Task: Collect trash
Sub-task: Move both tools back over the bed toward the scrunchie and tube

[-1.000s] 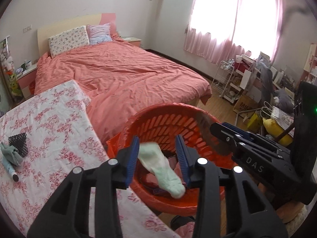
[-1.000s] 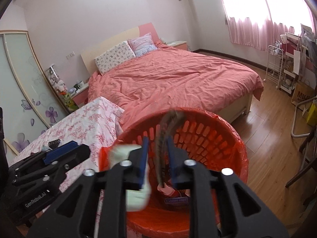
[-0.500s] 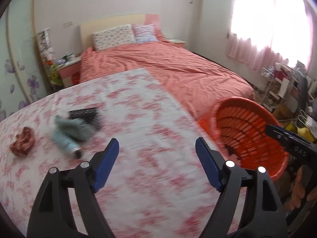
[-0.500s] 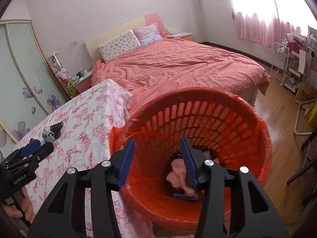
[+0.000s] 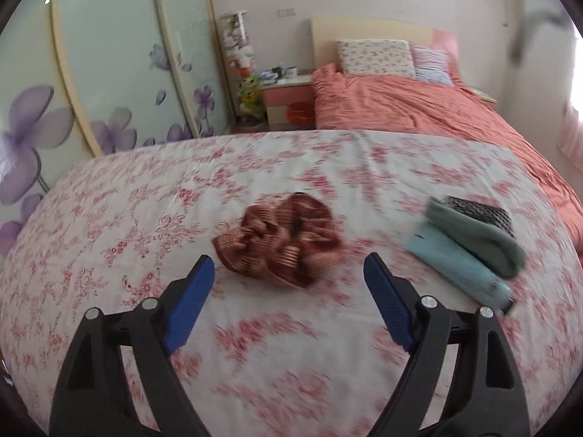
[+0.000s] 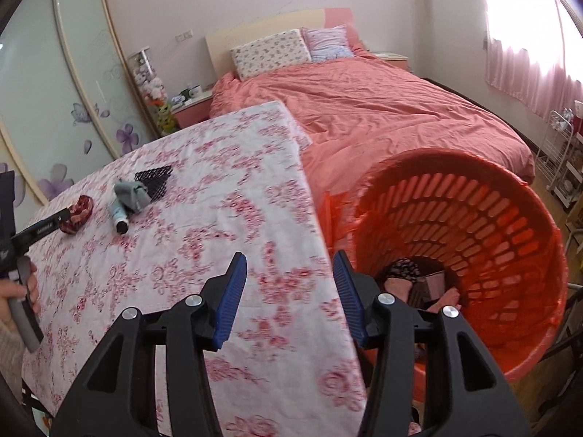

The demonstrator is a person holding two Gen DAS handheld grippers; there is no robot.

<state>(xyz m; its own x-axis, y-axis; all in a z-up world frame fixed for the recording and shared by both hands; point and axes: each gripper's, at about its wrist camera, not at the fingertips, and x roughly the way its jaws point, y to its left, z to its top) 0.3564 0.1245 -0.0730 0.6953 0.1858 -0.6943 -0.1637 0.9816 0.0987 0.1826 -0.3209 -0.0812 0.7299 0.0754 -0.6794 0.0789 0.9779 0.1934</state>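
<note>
1. Since a second ago the left gripper (image 5: 288, 300) has left the basket (image 6: 510, 225), where it held a pale cloth over the rim, and swung across to the floral table (image 5: 291, 364); its jaws, then close around the cloth, now stand wide apart and empty. The right gripper (image 6: 288, 293) has also let go and pulled back from the basket mouth, its jaws apart and empty.
2. Nearest the left gripper lies the scrunchie (image 5: 278, 238), a crumpled reddish-brown band, just ahead of the fingertips (image 5: 189, 300) and roughly centred between them, not yet touched.
3. The step in hand looks like picking up the scrunchie. To do it well, the person should lower the left gripper until the pads straddle the bunched fabric, keep it centred, and close low enough to catch the band without pinching the tablecloth.
4. Further right on the table sit a teal tube (image 5: 459, 266) with a grey-green cloth (image 5: 477, 233) draped over it and a black mesh piece (image 5: 481, 211) behind, touching one another and well apart from the scrunchie.
5. In the right view the basket stands off the table's right edge, tilted toward the camera, with items already at its bottom.
6. Beyond lies the bed (image 6: 382, 109).
</note>
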